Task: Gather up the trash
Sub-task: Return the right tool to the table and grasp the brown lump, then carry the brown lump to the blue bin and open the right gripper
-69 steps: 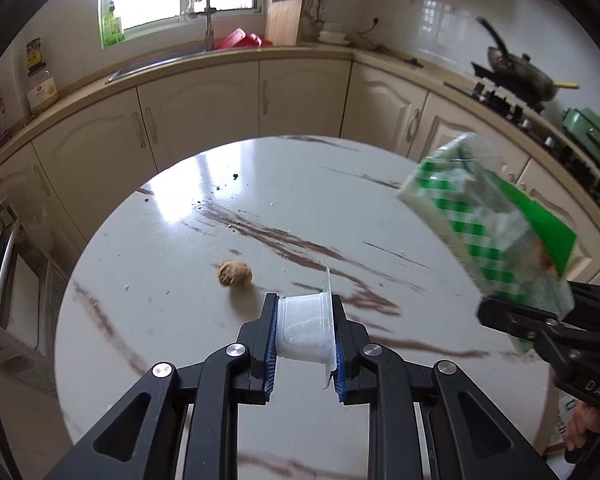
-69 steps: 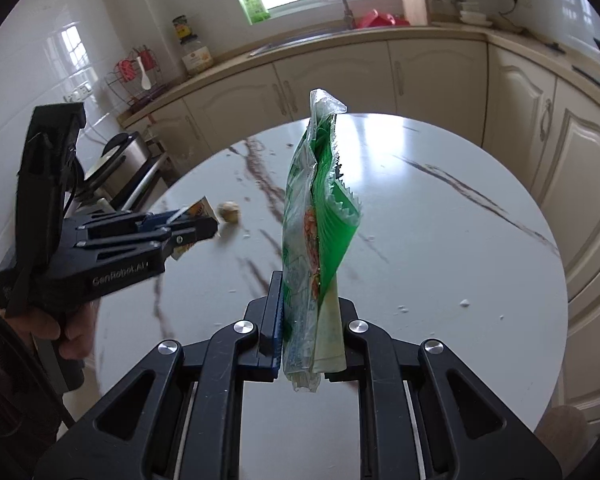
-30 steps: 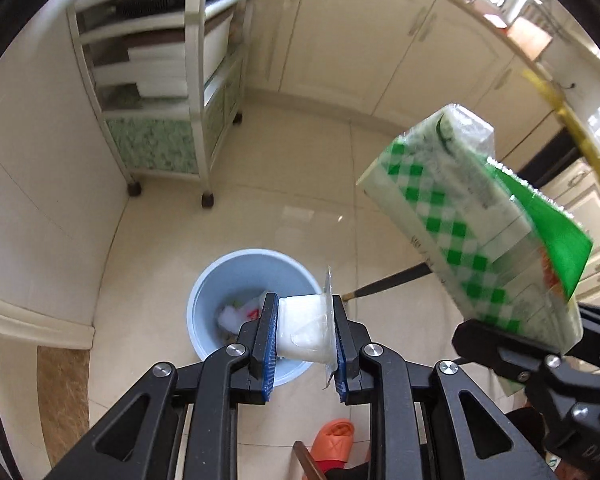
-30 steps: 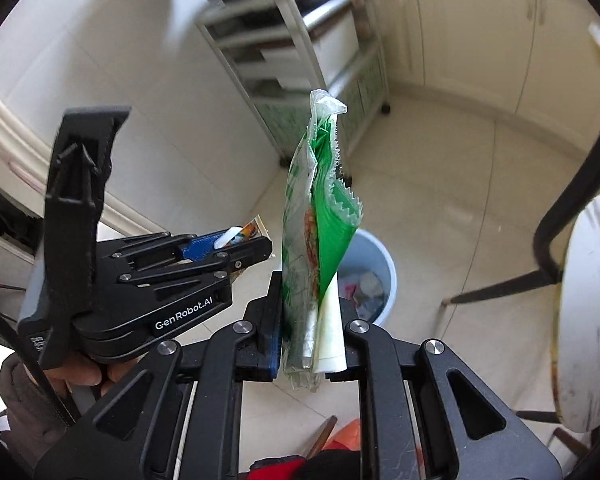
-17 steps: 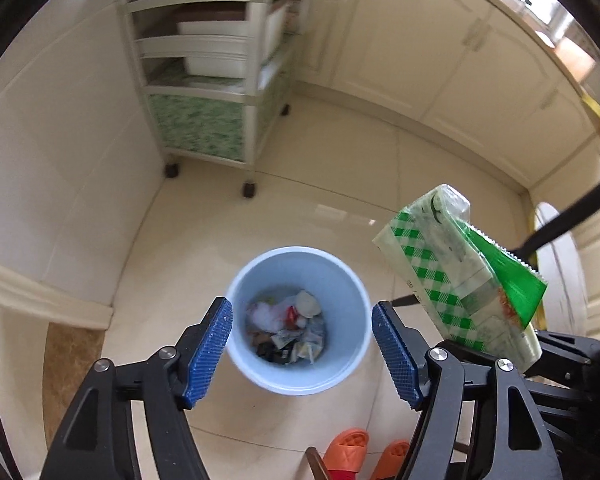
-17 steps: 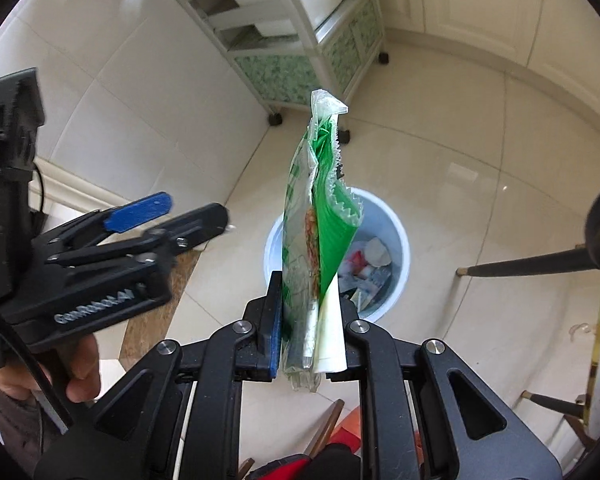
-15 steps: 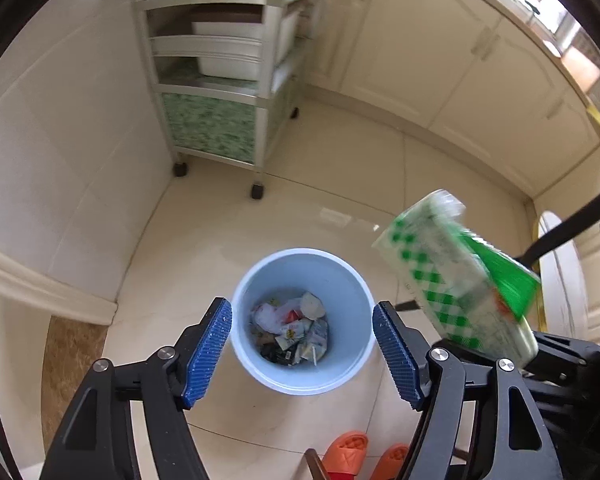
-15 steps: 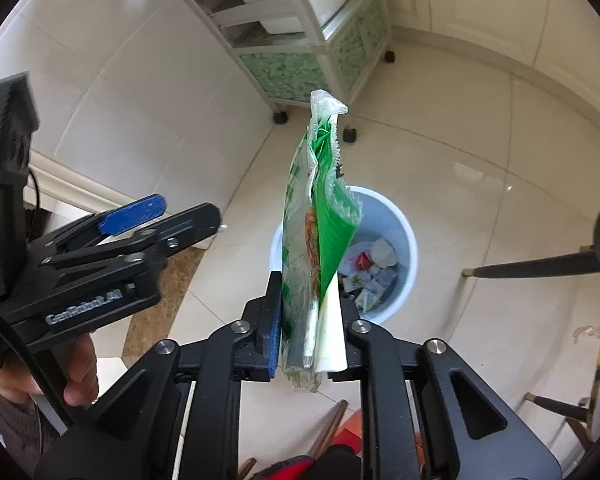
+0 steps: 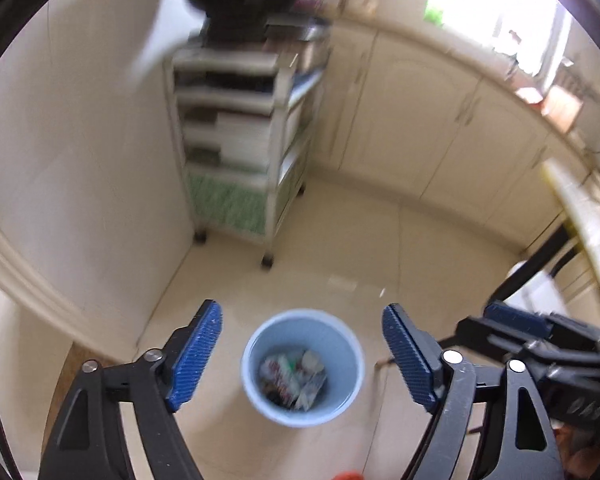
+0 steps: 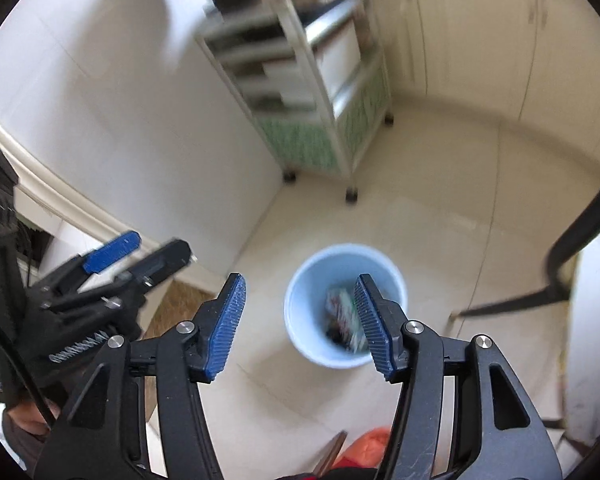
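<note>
Blue-padded, the left gripper (image 9: 302, 354) has its jaws opening wide with nothing between them; the right gripper (image 10: 300, 326) is likewise opening, empty. Below both, on the cream tiled floor (image 9: 380, 248), stands the pale blue bin (image 9: 303, 366), crumpled trash (image 9: 294, 374) lying inside it. Farther off, a white wheeled shelf cart (image 9: 244, 152) stands against the wall, cream cabinets (image 9: 420, 120) beyond.

Left hand-held gripper (image 9: 302, 354) and right hand-held gripper (image 10: 298, 326) opening (both empty).
</note>
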Demonstrator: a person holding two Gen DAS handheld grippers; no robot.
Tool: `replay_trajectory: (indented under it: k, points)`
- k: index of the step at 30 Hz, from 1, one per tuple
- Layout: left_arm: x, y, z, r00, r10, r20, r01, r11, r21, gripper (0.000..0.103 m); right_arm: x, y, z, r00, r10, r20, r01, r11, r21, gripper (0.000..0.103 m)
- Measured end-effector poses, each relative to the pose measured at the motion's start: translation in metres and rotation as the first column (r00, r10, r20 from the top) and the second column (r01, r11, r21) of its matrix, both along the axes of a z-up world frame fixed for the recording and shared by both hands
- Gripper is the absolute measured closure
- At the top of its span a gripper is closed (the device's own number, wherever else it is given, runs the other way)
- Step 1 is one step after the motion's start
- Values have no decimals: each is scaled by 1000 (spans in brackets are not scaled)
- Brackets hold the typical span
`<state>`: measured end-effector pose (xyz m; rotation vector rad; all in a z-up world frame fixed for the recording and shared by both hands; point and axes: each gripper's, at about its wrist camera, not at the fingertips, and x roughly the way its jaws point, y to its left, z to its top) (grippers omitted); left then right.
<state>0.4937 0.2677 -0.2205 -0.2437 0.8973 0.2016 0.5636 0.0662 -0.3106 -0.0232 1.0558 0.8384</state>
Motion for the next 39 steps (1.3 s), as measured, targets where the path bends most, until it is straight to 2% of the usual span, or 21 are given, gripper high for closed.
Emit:
replay_trajectory:
  k: [1,3,5,7,9,11,14,18,20,22,27,32,33,35,36,38,39]
  points:
    - [-4,-11,15,999,-15,36,15,1000,11,19,-1,-14,21,999,-23,39,23,1000,13,46]
    - [-10,-30,38,993,-60,99,58,998,29,18,0,-44,58,992,-73,106,69,997,42,36]
    - [-17,-55,61,980,-112,162,104,993,56,9,0,-73,87,981,-108,164,99,993,61,34]
    - [-25,-71,70,972,-136,193,120,988,93,6,5,-106,113,965,-143,221,133,989,59,33]
    - [-31,-80,68,972,-142,189,119,985,128,6,17,-140,131,942,-207,264,202,978,47,25]
    - [-39,-84,58,978,-125,167,102,985,141,6,38,-177,139,908,-273,319,290,957,-7,23]
    - [-45,-83,40,991,-80,105,66,990,128,6,80,-223,126,881,-343,325,398,910,-119,23]
    - [-47,-81,31,999,-15,31,11,991,134,6,136,-268,88,879,-409,244,462,859,-222,30]
    - [-46,-72,20,1000,23,-10,-22,991,136,6,152,-282,72,875,-440,202,479,847,-231,32]
    - [-44,-59,7,997,58,-50,-51,989,138,6,163,-285,62,878,-449,167,477,850,-223,34]
    - [-26,-26,-26,980,136,-142,-119,985,125,6,183,-284,43,870,-475,134,493,840,-225,44]
    - [-11,-2,-53,964,176,-200,-155,981,117,6,195,-293,35,851,-502,156,525,820,-227,47]
    - [-9,3,-59,960,184,-211,-163,980,114,6,196,-292,35,846,-507,167,533,811,-241,54]
    - [0,13,-78,951,199,-238,-181,979,92,6,199,-292,36,837,-521,169,547,804,-234,58]
    - [4,20,-88,946,204,-251,-189,978,85,6,200,-291,35,833,-521,184,552,796,-248,67]
    - [11,37,-115,928,221,-301,-212,975,64,6,199,-290,36,830,-523,193,557,790,-255,77]
    - [14,41,-129,917,225,-329,-223,974,44,6,198,-289,36,831,-522,190,556,789,-263,77]
